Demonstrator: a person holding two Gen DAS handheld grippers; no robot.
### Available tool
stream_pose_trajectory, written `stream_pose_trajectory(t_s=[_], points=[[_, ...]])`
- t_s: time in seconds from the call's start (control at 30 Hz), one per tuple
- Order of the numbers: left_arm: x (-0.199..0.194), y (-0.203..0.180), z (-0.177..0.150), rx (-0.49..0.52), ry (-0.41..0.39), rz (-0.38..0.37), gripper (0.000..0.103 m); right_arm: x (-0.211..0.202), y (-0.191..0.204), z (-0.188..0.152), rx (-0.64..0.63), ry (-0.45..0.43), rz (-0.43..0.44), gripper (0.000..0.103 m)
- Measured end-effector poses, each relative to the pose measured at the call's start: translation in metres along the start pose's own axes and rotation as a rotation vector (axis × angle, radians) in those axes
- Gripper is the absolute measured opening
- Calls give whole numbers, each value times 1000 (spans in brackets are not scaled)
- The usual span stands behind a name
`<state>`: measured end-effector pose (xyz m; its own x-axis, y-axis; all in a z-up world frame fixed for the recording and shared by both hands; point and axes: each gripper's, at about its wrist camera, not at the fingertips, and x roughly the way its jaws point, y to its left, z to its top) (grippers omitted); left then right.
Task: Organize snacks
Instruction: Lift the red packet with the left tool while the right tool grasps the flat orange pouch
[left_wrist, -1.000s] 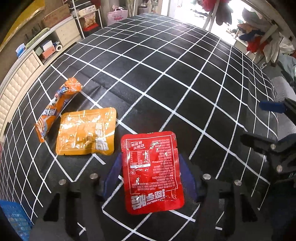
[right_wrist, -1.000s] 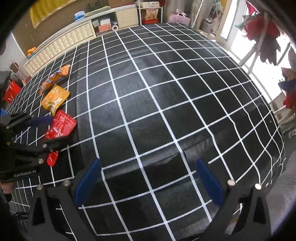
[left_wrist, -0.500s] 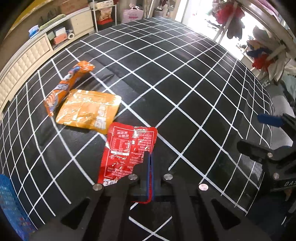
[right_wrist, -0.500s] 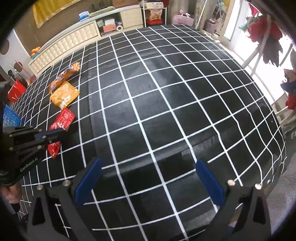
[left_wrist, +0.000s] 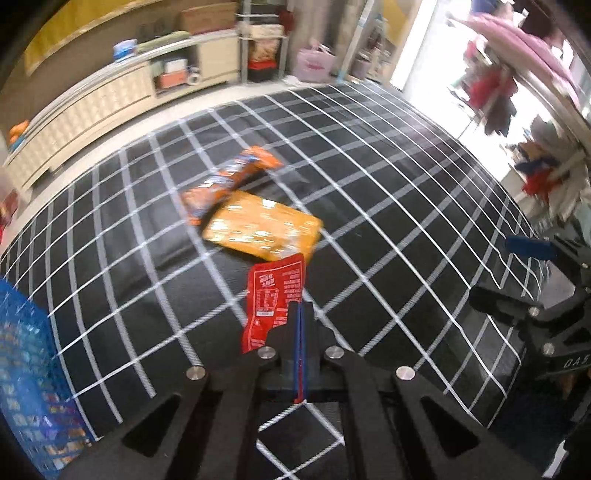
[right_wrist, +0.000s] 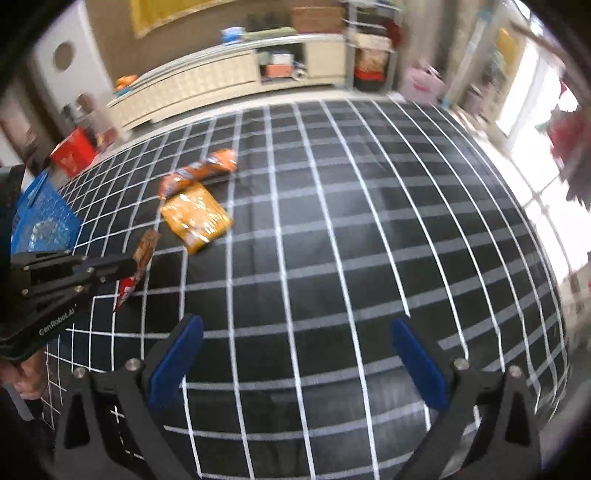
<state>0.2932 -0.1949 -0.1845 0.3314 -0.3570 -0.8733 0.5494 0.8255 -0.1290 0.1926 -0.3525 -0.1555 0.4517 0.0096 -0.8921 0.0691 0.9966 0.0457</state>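
My left gripper (left_wrist: 300, 314) is shut on a red snack packet (left_wrist: 275, 295) and holds it lifted off the black grid tablecloth (left_wrist: 369, 184); the packet also shows edge-on in the right wrist view (right_wrist: 138, 262), beside the left gripper (right_wrist: 122, 264). A yellow-orange packet (left_wrist: 262, 229) and an orange snack bar (left_wrist: 229, 177) lie on the cloth beyond it, and show in the right wrist view as well, packet (right_wrist: 195, 218) and bar (right_wrist: 199, 171). My right gripper (right_wrist: 295, 354) is open and empty over bare cloth; it shows at the right of the left wrist view (left_wrist: 532, 266).
A blue plastic basket (left_wrist: 26, 369) stands at the table's left edge, also in the right wrist view (right_wrist: 40, 218). A red box (right_wrist: 74, 151) sits past the far left corner. Cream cabinets (right_wrist: 221, 81) line the back wall. Hanging clothes (left_wrist: 517, 74) are on the right.
My left gripper closed on the red packet and lifted it off the cloth, swinging left toward the blue basket. The right gripper stayed open and tilted up.
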Motion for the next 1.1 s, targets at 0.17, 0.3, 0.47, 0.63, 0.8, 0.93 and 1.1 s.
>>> stream_pose_trajectory(t_s=[0.17, 0.3, 0.47, 0.63, 0.8, 0.93, 1.1], points=[[-14, 29, 2, -101, -43, 36, 0, 22, 30, 33, -177, 8, 60, 103], [-27, 45, 5, -167, -81, 70, 0, 44, 59, 54, -292, 11, 124, 103], [-35, 61, 9, -181, -122, 103, 0, 79, 85, 78, -345, 50, 158, 103], [-36, 75, 14, -222, -128, 115, 0, 116, 98, 89, -374, 104, 163, 103], [-37, 81, 13, -238, -128, 114, 0, 137, 100, 92, -378, 118, 171, 101], [-38, 81, 9, -244, -123, 118, 0, 130, 108, 83, -441, 72, 158, 75], [-40, 79, 3, -254, -120, 102, 0, 118, 108, 78, -452, 63, 155, 22]])
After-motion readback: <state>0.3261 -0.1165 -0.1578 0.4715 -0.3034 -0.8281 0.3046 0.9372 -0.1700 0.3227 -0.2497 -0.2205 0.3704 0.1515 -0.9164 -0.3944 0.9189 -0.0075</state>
